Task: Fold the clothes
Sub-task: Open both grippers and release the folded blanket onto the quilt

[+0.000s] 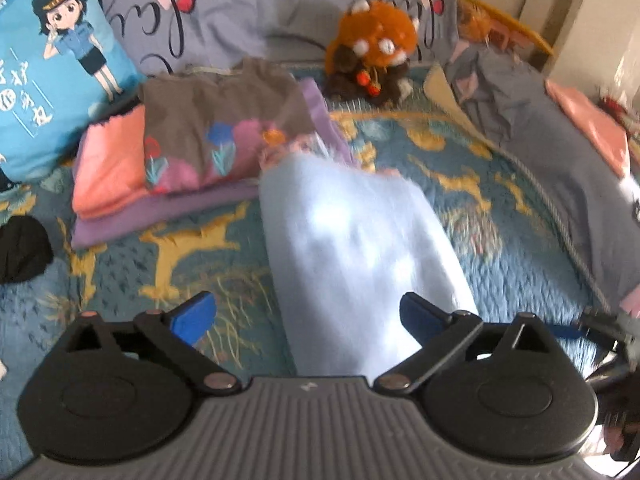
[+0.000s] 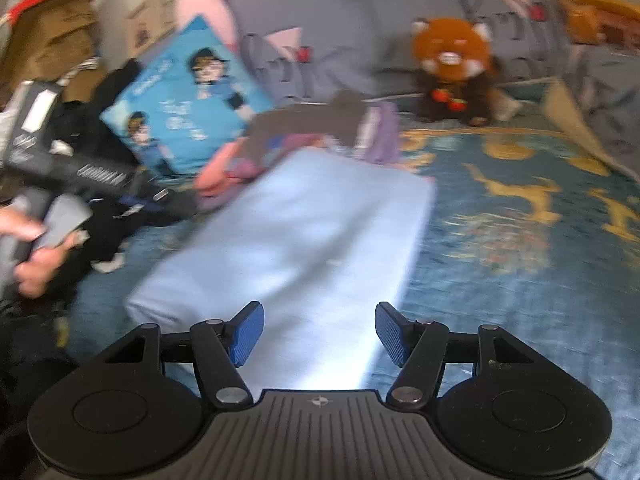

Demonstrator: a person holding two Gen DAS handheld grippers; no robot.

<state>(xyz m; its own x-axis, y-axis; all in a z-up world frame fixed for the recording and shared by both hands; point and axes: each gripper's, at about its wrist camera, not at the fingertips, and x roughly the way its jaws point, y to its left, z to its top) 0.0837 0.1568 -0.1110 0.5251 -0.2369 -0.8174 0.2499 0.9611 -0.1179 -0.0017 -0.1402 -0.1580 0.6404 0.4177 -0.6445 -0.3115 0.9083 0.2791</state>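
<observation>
1. Left gripper (image 1: pixel 306 318): its blue fingers (image 1: pixel 192 318) stand spread wide with nothing pinched; the light blue garment (image 1: pixel 352 248) lies under and between them, untouched by the pads as far as the blur lets me tell.
2. Right gripper (image 2: pixel 318 332): fingers (image 2: pixel 248 332) parted, released, the same garment (image 2: pixel 288 240) lying flat on the bed beneath them.
3. That garment fills the lower centre of both views as a tidy, long rectangle on the blue quilt (image 1: pixel 460 200). It looks folded at least lengthwise; one more fold and a move to the pile may remain.
4. Upper left of the left view: a pile (image 1: pixel 192 152) of folded clothes, brown on top, pink and purple below. I judge these done.
5. Right edge of the left view: a rumpled grey heap (image 1: pixel 540 136), bedding or clothes, I cannot tell which.
6. Writing: the blue cushion (image 1: pixel 52 68) carries a cartoon figure in uniform and white characters, too blurred to read. The grey pillows (image 1: pixel 240 12) bear a black script I cannot make out.
7. A red panda toy (image 1: pixel 372 52) sits top centre.
</observation>
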